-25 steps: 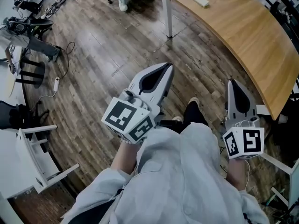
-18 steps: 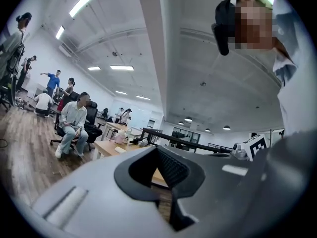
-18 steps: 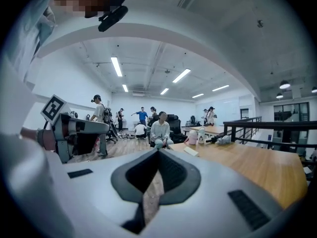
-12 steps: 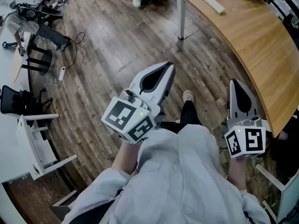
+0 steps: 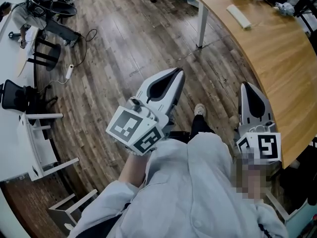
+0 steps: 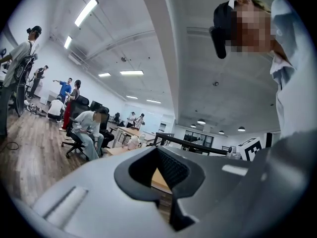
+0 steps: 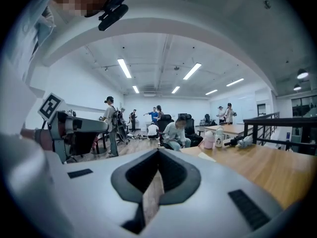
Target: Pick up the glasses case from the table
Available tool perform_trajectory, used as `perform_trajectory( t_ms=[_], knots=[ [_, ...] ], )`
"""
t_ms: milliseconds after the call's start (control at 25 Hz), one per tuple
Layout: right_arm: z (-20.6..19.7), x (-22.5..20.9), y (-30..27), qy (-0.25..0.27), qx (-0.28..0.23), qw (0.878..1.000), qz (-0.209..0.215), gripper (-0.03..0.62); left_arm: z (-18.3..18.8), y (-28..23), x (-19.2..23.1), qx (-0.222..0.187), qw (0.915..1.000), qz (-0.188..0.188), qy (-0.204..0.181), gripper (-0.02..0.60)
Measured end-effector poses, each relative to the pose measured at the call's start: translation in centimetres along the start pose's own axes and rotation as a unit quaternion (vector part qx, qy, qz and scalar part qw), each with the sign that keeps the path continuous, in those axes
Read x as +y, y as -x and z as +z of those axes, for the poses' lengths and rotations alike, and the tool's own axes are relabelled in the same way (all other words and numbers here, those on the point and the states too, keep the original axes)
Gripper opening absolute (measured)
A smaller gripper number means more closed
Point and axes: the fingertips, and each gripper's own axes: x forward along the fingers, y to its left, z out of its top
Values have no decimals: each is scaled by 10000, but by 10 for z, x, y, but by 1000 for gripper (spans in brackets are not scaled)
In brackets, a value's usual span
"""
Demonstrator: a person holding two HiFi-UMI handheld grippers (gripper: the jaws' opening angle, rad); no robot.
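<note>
The 2 hand-held grippers are closed tight with nothing between their jaws, and both point up the frame over the wooden floor. The left gripper (image 5: 174,73) sits at the centre, and the right gripper (image 5: 247,88) sits at lower right, close to the near edge of the curved table (image 5: 282,58). What I take for the glasses case (image 5: 238,16) (a pale oblong, too small to be sure of) lies on the table at upper right, well ahead of both grippers. Its long axis slants from upper left to lower right, roughly along the table's edge. I judge the right gripper the nearer, with the case almost straight ahead of it
</note>
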Motion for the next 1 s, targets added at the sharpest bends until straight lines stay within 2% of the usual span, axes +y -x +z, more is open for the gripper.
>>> perform_trajectory(
  t_ms=[160,440,1000],
  knots=[
    [-5,-21,-25,10,11,9999,164,-5,-5,-24,11,-42,9999,148,10,3],
    [11,-45,-69,71,-57,9990,448,-5,10,-58,36,-26,9987,508,-90,3],
    [29,-97,-123,202,-105,9978,625,-5,34,-117,61,-264,9971,705,-79,3]
  ],
)
